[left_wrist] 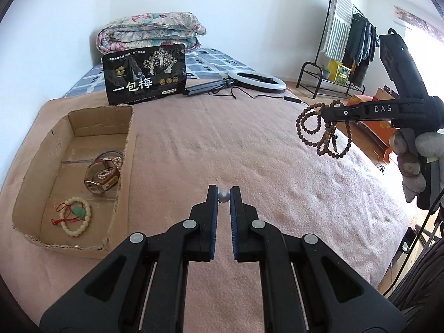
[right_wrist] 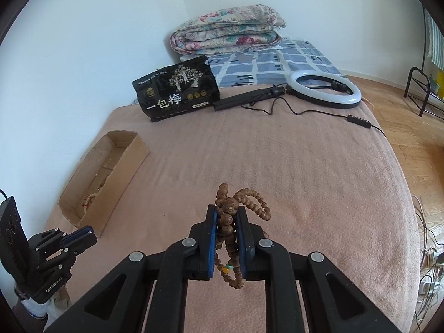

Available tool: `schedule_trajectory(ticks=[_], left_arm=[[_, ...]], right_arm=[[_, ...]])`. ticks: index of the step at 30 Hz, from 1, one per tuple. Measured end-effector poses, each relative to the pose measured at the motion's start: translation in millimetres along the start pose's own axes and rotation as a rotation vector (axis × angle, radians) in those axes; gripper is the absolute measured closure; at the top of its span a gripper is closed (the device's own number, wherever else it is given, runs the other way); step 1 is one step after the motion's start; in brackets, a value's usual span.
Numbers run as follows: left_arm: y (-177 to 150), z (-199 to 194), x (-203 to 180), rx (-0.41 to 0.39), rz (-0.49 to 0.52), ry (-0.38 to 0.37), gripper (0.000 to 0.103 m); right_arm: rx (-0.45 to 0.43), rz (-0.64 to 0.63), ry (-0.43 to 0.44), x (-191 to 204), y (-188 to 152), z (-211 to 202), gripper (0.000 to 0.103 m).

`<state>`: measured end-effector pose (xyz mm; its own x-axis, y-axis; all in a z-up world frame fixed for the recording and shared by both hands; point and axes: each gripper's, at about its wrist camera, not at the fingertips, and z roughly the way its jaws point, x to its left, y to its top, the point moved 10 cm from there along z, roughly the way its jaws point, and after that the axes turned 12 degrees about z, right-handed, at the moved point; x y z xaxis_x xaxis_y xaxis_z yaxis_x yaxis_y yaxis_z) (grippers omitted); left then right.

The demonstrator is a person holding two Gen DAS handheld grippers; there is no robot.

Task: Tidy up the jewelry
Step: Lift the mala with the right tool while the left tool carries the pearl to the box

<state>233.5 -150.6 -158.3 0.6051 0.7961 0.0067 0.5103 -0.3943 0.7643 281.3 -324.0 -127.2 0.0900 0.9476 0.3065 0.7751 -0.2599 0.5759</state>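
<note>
Jaws of the left gripper (left_wrist: 223, 194) are pinching a small grey bead (left_wrist: 223, 197) at their tips, above the pink blanket (left_wrist: 249, 152). The right gripper (right_wrist: 226, 211) is clamping a bunch of brown prayer beads (right_wrist: 230, 208), hanging in loops. The cardboard box (left_wrist: 126, 149) is holding a watch (left_wrist: 101, 177) and pale bracelet (left_wrist: 75, 216).
</note>
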Motion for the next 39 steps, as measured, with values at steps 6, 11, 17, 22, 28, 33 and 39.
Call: schedule_trajectory(ticks=[6, 11, 17, 22, 28, 33, 39], left_arm=[[2.5, -17.5, 27.0, -0.023, -0.020, 0.040, 0.097], [1.4, -31.3, 56.0, -0.043, -0.053, 0.075, 0.097], [-0.9, -43.3, 90.0, -0.054, -0.080, 0.121, 0.097], [-3.6, -51.3, 115.0, -0.061, -0.101, 0.155, 0.097], [-9.2, -54.7, 140.0, -0.061, -0.116, 0.190, 0.097], [-11.8, -53.5, 155.2, -0.056, -0.125, 0.209, 0.097], [-16.5, -50.9, 168.7, -0.050, -0.139, 0.221, 0.097]], right_arm=[[0.003, -0.046, 0.040, 41.5, 1.9, 2.6, 0.092], [0.007, -0.080, 0.072, 76.4, 3.3, 8.6, 0.092], [0.016, -0.122, 0.107, 119.3, 4.8, 20.1, 0.092], [0.023, -0.152, 0.141, 155.1, 5.7, 30.3, 0.092], [0.036, -0.194, 0.156, 187.5, 2.6, 45.8, 0.092], [0.045, -0.209, 0.169, 206.2, 3.4, 56.6, 0.092], [0.058, -0.226, 0.185, 227.1, 3.4, 69.8, 0.092]])
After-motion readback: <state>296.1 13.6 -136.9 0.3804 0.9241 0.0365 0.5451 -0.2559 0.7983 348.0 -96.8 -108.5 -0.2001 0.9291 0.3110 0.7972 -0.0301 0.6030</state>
